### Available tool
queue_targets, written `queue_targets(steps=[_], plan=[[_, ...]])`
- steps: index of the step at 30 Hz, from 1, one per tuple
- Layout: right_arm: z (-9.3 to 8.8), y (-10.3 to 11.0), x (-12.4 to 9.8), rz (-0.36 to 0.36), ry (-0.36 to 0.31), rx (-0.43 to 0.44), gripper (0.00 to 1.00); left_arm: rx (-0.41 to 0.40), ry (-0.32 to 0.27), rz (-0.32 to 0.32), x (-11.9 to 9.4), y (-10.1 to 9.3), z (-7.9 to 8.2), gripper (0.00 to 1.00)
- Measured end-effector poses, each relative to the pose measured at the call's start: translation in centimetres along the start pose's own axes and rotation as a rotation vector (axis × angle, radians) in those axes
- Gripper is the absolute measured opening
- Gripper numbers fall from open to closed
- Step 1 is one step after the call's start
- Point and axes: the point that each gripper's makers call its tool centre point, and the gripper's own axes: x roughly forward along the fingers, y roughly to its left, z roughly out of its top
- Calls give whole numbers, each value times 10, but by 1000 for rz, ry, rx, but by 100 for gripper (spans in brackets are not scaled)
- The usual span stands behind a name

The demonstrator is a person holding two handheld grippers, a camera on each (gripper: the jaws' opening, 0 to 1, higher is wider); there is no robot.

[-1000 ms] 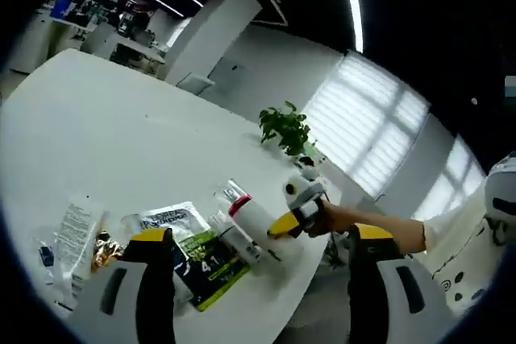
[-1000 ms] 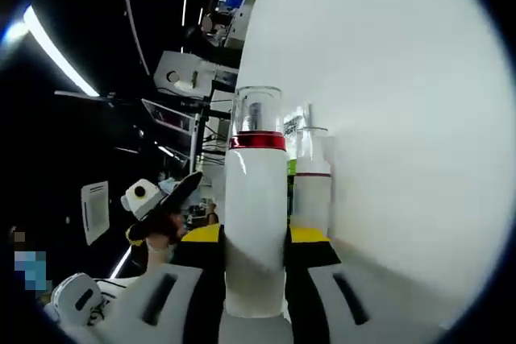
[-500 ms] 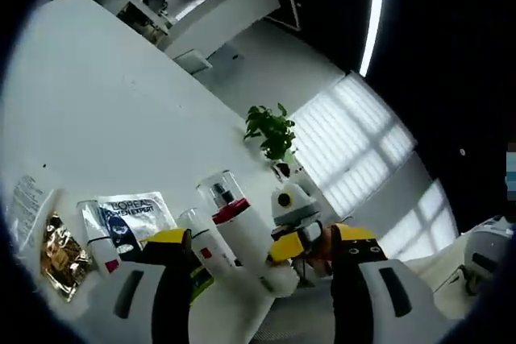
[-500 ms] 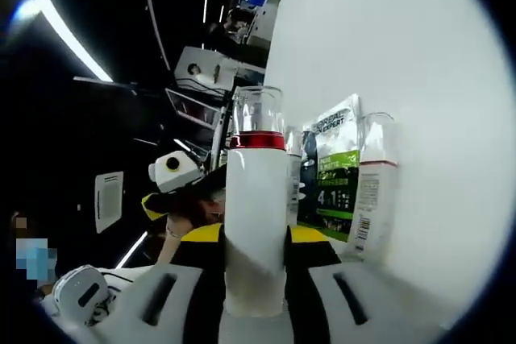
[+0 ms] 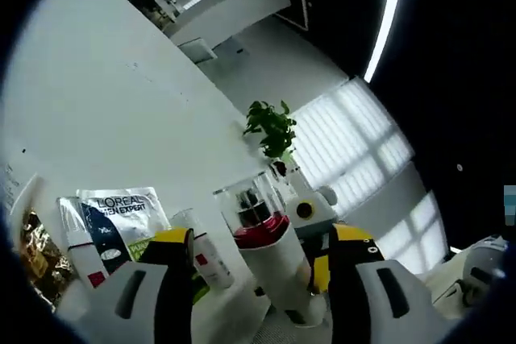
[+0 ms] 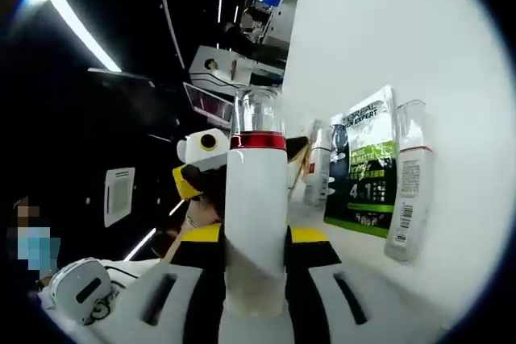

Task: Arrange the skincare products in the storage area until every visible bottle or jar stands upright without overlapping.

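Bottle (image 6: pixel 255 215) clamped lengthwise in right tool (image 6: pixel 255 235), cap forward.

White table with skincare items laid near its edge

A broad white table (image 5: pixel 105 102) is seen in the left gripper view, and several items are laid flat near its near edge: a L'Oreal sachet (image 5: pixel 121 217) with a dark and green print, a slim clear-capped bottle (image 5: pixel 205 251) with a red band just beside it, a white tube (image 5: pixel 76 239) on the sachet's other side, and a gold foil packet (image 5: pixel 32 255) close to the rim. A potted green plant (image 5: pixel 270 128) is placed at the far edge. In the right gripper view the same table (image 6: pixel 419 30) is shown tilted, with the sachet (image 6: pixel 364 168) and the slim bottle (image 6: pixel 407 191) lying side by side.
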Motion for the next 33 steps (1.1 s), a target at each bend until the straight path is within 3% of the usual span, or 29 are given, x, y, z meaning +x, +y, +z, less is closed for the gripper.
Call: queue_targets(steps=[5,9,14,18,22,25,28,33], plan=[[0,9,1,15,-6,-15,27,-20,35,-32,4,-7,-7,48],[-2,13,1,27,2,-28,27,-13,47,-34,4,-6,-10,49],[-4,15,2,37,1,-32,27,-58,43,-113,5,-17,-11,39],[-7,13,2,35,8,-34,27,-48,56,-146,5,-21,-13,31],[-10,14,2,36,7,-52,27,-23,61,-176,5,-24,-14,29],[-12,11,3,14,18,-108,27,-46,84,-167,4,-26,-19,26],[-17,4,4,-21,36,-193,28,31,107,-146,2,-28,-27,25],[-20,4,2,-48,43,-249,29,42,112,-129,0,-32,-32,24]])
